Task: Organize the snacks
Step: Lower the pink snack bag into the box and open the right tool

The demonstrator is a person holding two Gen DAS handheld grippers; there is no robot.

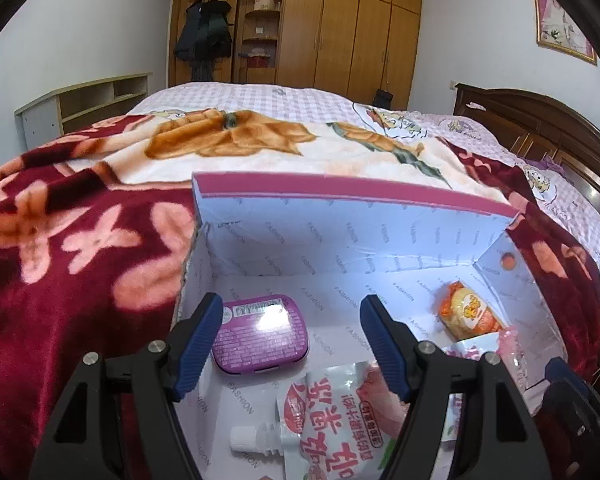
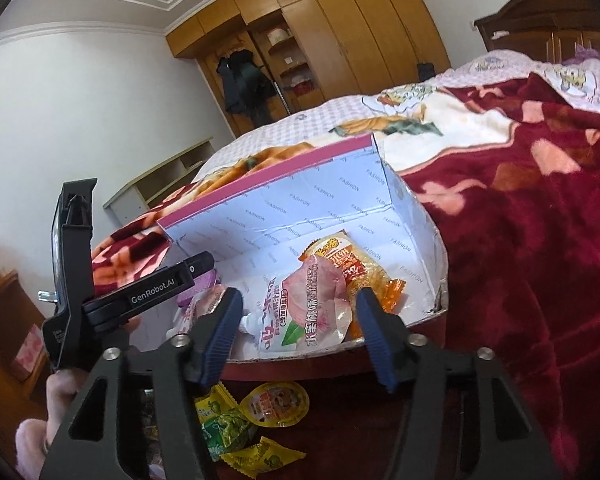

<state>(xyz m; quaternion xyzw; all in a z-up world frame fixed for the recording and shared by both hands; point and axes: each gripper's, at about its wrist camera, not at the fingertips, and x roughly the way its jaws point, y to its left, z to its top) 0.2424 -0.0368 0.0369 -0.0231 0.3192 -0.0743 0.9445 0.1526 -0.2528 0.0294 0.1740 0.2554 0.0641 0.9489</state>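
Left gripper (image 1: 292,344) and right gripper (image 2: 298,334), both agape and empty, above the box (image 1: 340,236); the slippery pouch (image 2: 300,312) may slide free when pinched.

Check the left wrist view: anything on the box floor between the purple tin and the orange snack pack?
Left wrist view: bare white box floor between the purple tin and the orange snack pack. The peach drink pouch lies nearer the camera, off that line.
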